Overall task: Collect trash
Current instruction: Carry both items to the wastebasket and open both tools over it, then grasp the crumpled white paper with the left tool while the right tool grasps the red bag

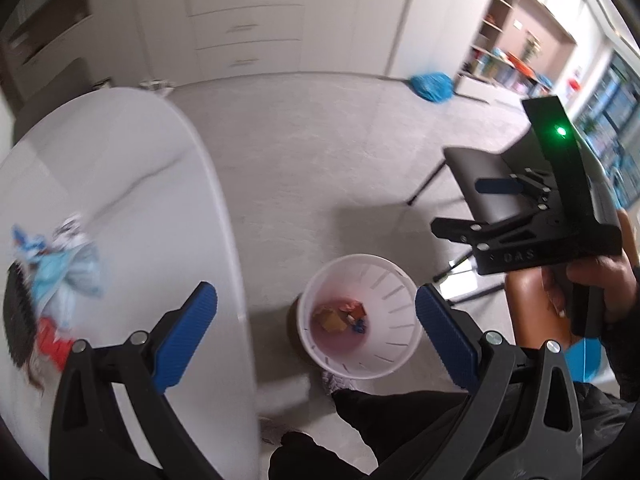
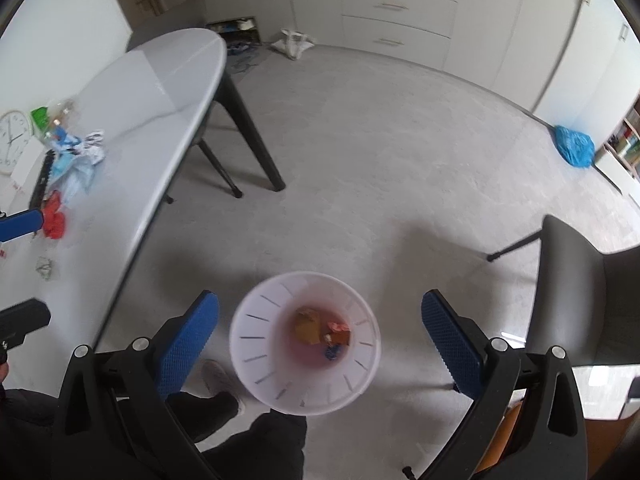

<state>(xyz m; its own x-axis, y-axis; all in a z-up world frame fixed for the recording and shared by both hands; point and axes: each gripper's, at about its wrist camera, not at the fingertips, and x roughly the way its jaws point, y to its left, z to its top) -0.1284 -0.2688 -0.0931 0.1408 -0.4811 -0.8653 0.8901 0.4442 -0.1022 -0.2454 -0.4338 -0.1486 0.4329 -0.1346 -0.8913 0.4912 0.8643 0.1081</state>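
Both grippers hang open and empty over the white bin on the floor.

The bin [image 2: 305,343] stands on the floor just beside the edge of the tabletop [image 2: 160,92], and a few scraps [image 2: 322,330] of orange, red and blue trash lie in its bottom. The left gripper [image 1: 316,334] has its blue fingers [image 1: 186,338] spread wide with nothing between them; the bin shows in the gap. The right gripper [image 2: 320,344] is above the bin too, its fingers [image 2: 188,344] wide apart and bare. More trash is still on the tabletop, well apart from the bin: a pile of crumpled blue and white wrappers [image 2: 76,160], a red scrap [image 2: 54,220] beside it, and a small grey crumpled scrap [image 2: 45,267] nearer the person. A dark chair [image 2: 588,292] stands on the bin's other side, and a blue bag [image 2: 573,146] lies on the floor far beyond the bin.
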